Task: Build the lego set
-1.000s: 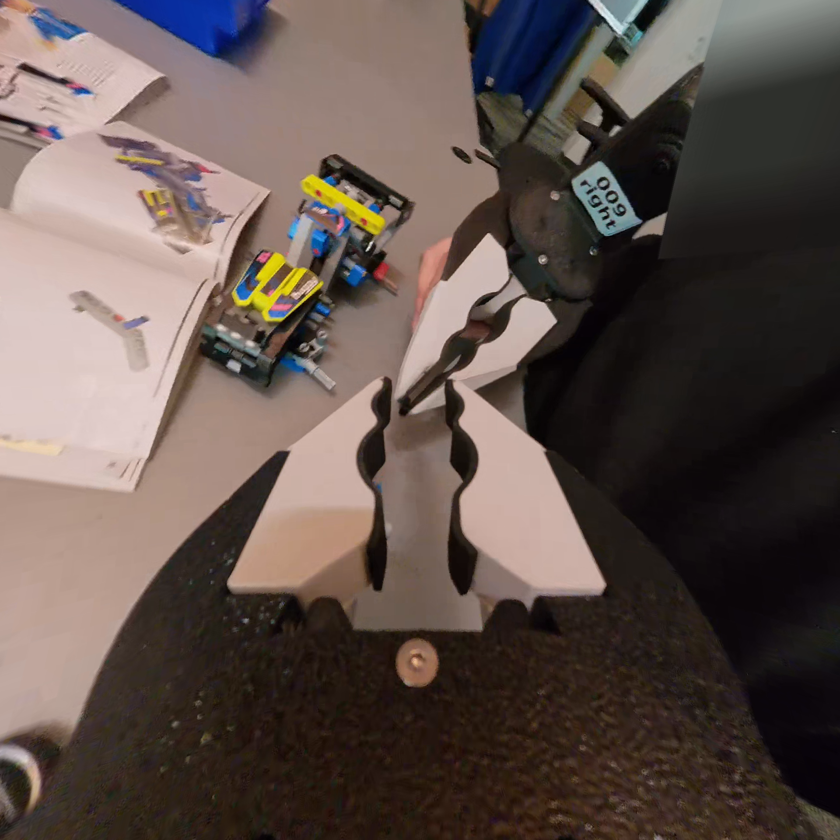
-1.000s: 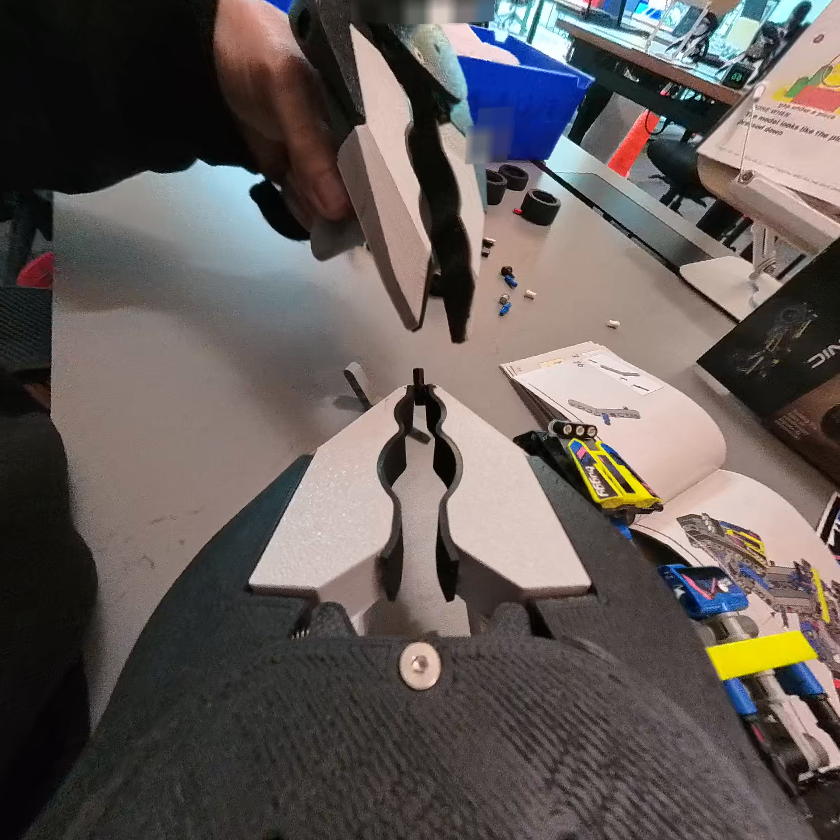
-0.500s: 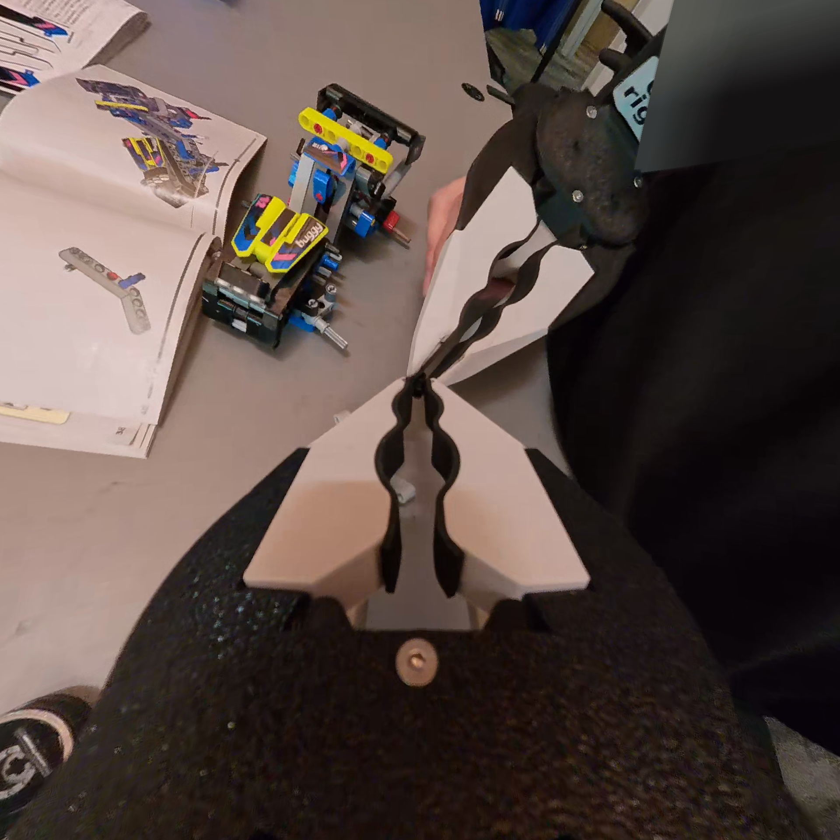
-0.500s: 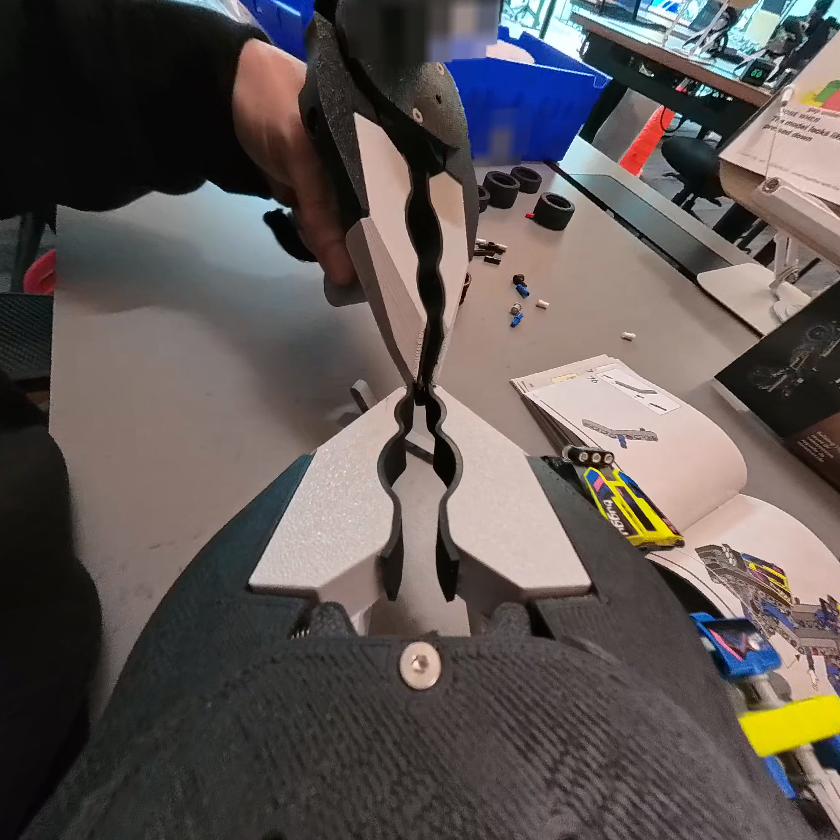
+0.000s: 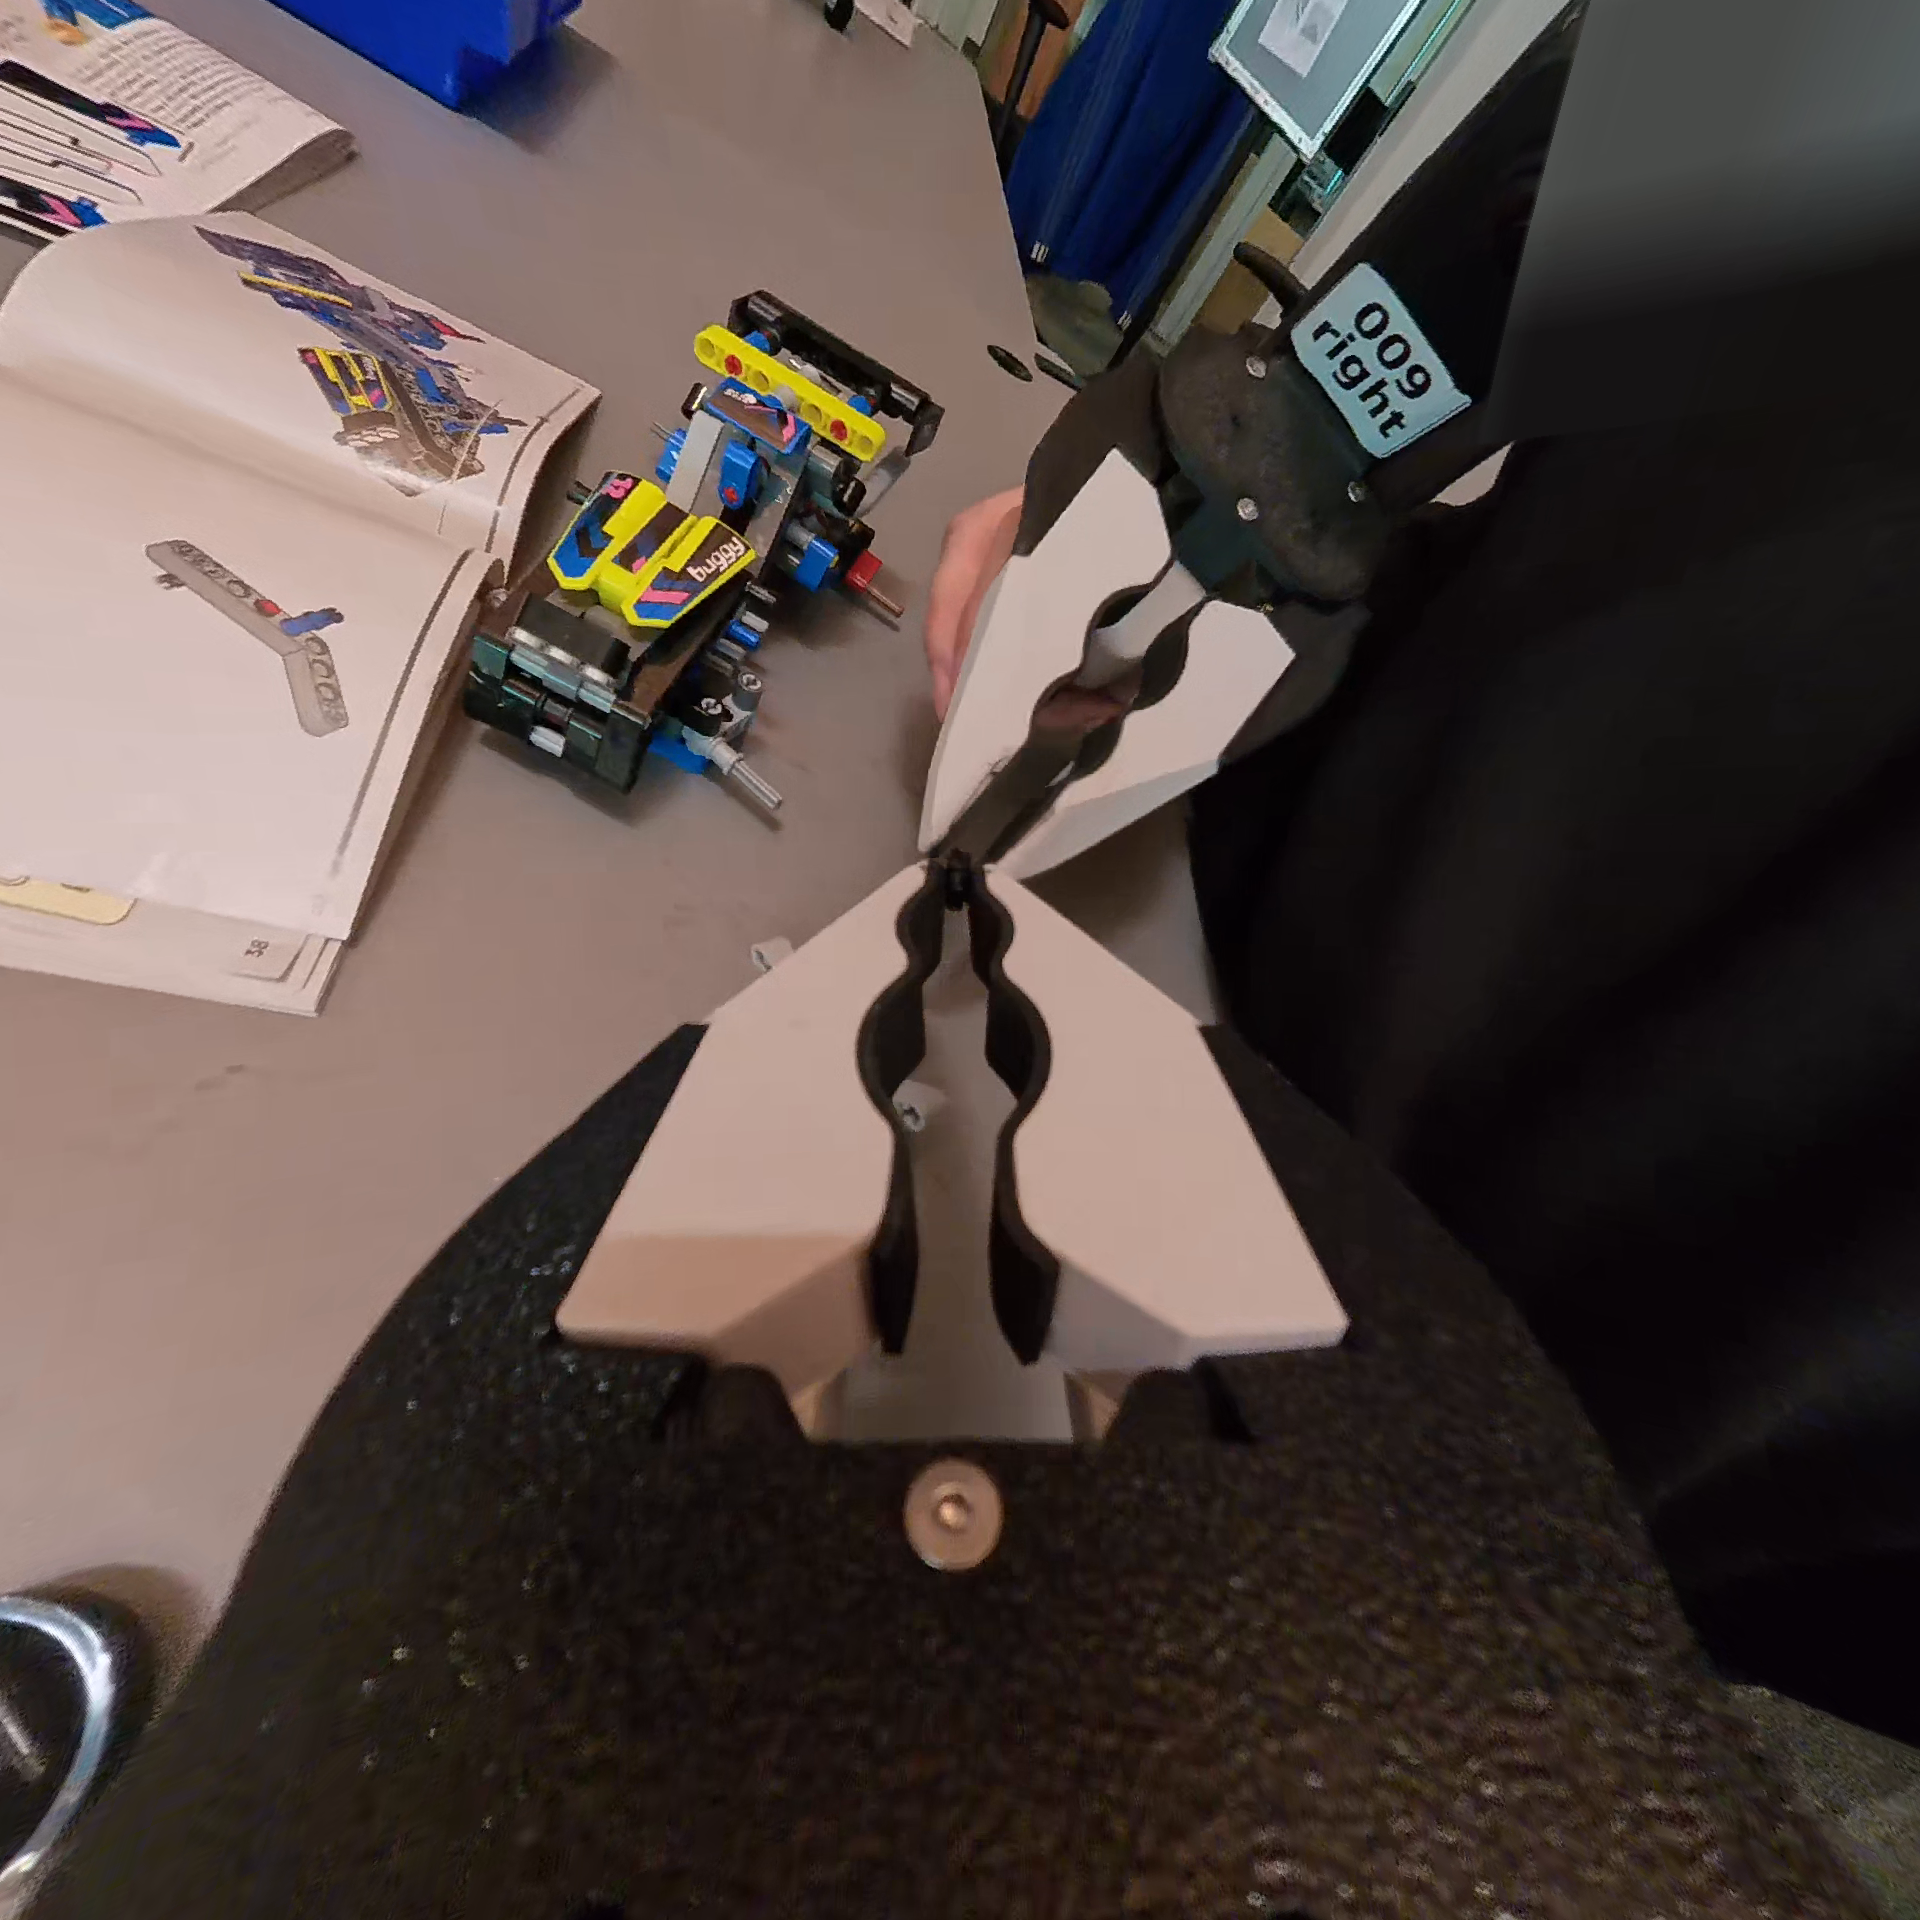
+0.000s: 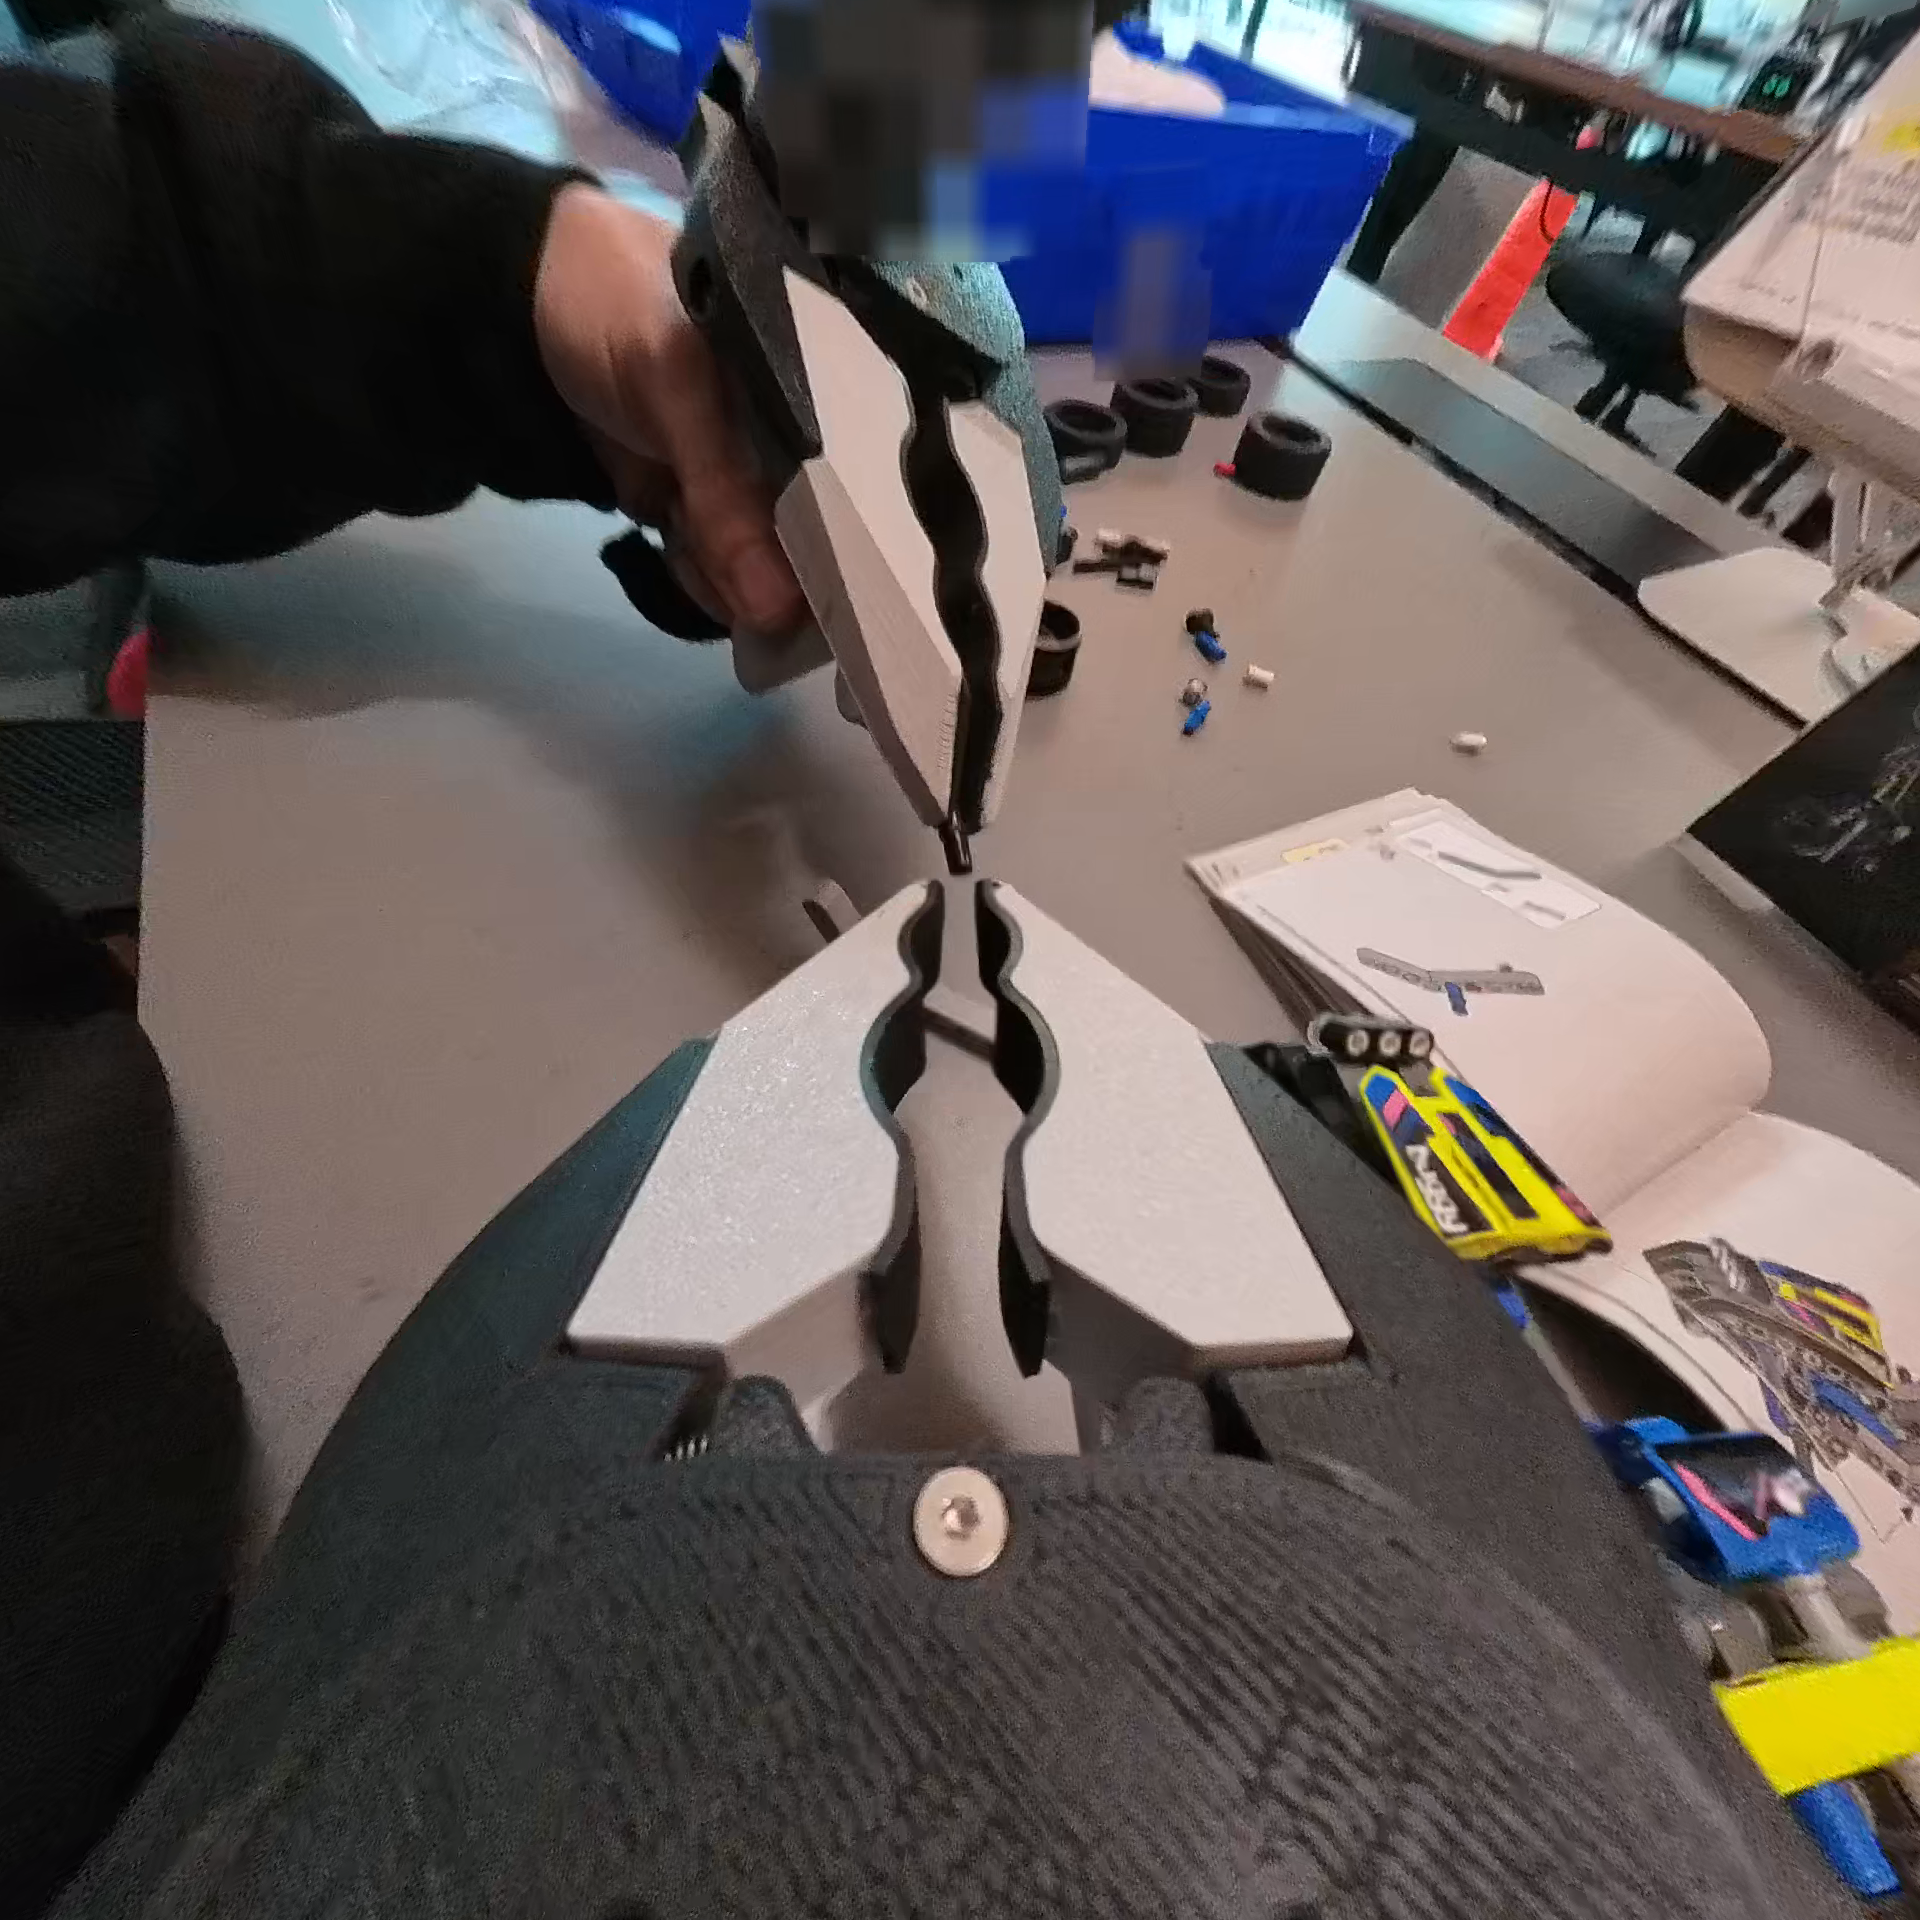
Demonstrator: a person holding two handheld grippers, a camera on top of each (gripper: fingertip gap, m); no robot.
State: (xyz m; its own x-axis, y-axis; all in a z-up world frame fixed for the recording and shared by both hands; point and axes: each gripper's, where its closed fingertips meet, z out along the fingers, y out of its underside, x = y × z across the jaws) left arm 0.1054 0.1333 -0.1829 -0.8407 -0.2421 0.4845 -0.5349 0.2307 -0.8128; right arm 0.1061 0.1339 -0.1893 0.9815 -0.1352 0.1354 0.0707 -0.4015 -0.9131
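Left tongs (image 5: 951, 891): pressed together on a small black pin (image 6: 954, 844); the pads grip only its upper end, and the rest sticks out free below the tips. Right tongs (image 6: 961, 889): tips slightly spread, a narrow gap between them, nothing in it; the pin's free end hangs just beyond that gap, very near but not inside it. The two pairs stand nose to nose above the grey table (image 6: 416, 831). Judgement: the hold on the pin is slight, so it wants steady pressure and a straight line between the two noses; any twist could tip so short a piece out. The pin is short, dark and round-bodied; finer detail is too small to tell. A hand (image 6: 665, 436) in a black sleeve grips the left tongs. Just left of the left tongs, a small grey piece (image 5: 771, 951) lies on the table; farther left, a yellow, blue and black toy car (image 5: 707, 540) sits beside an open booklet (image 5: 208, 520). Far side of the table: black tyres (image 6: 1283, 452), scattered blue and white bits (image 6: 1205, 644), and a blue bin (image 6: 1195, 229).
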